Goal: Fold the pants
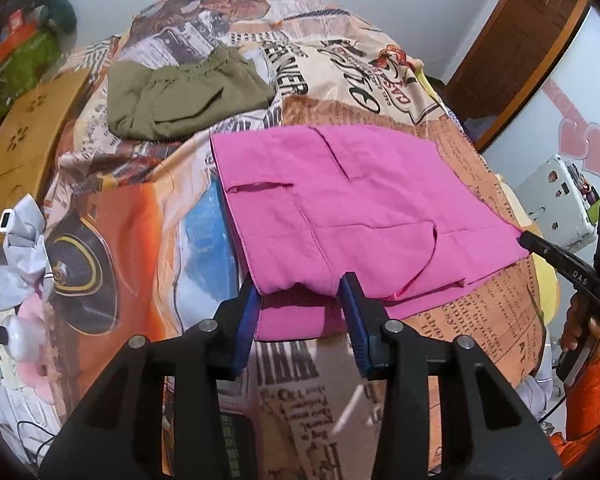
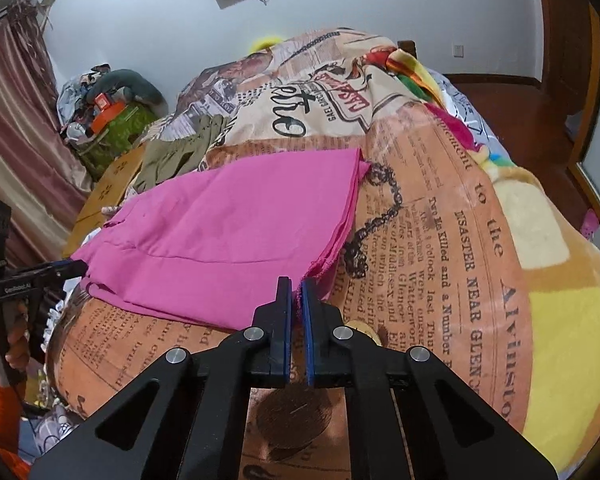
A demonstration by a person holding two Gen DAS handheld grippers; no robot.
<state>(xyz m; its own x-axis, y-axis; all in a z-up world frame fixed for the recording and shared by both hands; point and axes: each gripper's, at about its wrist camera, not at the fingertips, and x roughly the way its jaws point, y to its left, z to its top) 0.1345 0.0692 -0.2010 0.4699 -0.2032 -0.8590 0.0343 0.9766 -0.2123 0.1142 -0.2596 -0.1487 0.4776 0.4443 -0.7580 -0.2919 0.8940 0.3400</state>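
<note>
Pink pants lie folded flat on newspaper-print bedspread, near middle of bed. Left gripper at near left corner, fingers spread wide either side of lifted cloth edge, not pinching. Right gripper at near right corner, fingers narrow, clamped on pink hem. Olive garment lies farther back, left, apart from pants.

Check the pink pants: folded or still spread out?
Folded. The pink pants lie as a compact rectangle in stacked layers, the layered edges showing on the side nearest the right gripper.
</note>
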